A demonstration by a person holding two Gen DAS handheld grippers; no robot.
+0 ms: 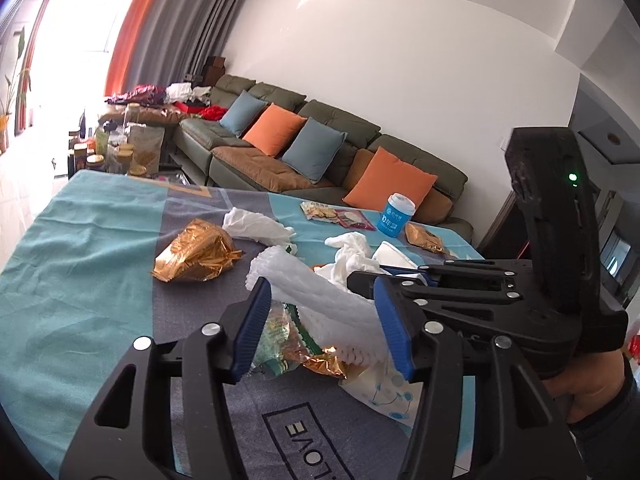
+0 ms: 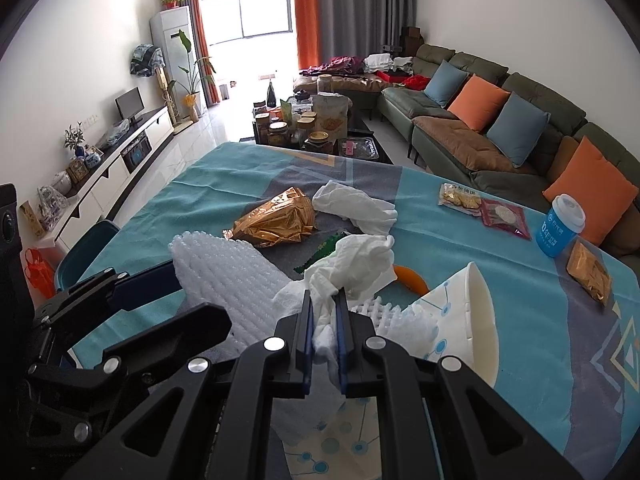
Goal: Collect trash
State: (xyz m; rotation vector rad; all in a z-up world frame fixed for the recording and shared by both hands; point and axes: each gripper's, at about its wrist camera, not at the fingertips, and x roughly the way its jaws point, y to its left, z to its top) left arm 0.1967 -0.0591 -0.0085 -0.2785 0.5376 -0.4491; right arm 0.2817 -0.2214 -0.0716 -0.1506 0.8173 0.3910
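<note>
In the left wrist view, a crumpled gold foil wrapper point(image 1: 196, 254) was seen at centre left on the teal and grey tablecloth point(image 1: 80, 264), with a crumpled white tissue point(image 1: 258, 227) just beyond it. At lower centre the left gripper point(image 1: 326, 320) was seen with a white foam fruit net point(image 1: 320, 304) lying between its blue pads point(image 1: 250, 326); the jaws stood apart, and whether the pads pressed on the net could not be told. Beneath the net, snack wrappers point(image 1: 288, 344) were piled beside a tipped paper cup point(image 1: 384, 394). Toward the upper right of the table a blue lidded cup point(image 1: 394, 220) was seen standing upright, with a biscuit packet point(image 1: 320, 211) to its left. At the far right the right gripper point(image 1: 362, 278) was held in a hand point(image 1: 588, 388).

In the right wrist view, the left gripper point(image 2: 176, 276) was seen at the left edge, against the foam fruit net point(image 2: 224, 280). At centre, the right gripper point(image 2: 323, 312) was clenched on a wad of white tissue point(image 2: 352, 268), which was pinched between its blue pads point(image 2: 307, 332). The gold foil wrapper point(image 2: 276, 220) lay behind, at mid-frame. Just right of the gripper the paper cup point(image 2: 464, 316) was seen on its side, mouth to the right. The blue lidded cup point(image 2: 560, 224) stood at the far right, near a small gold packet point(image 2: 590, 272).
</note>
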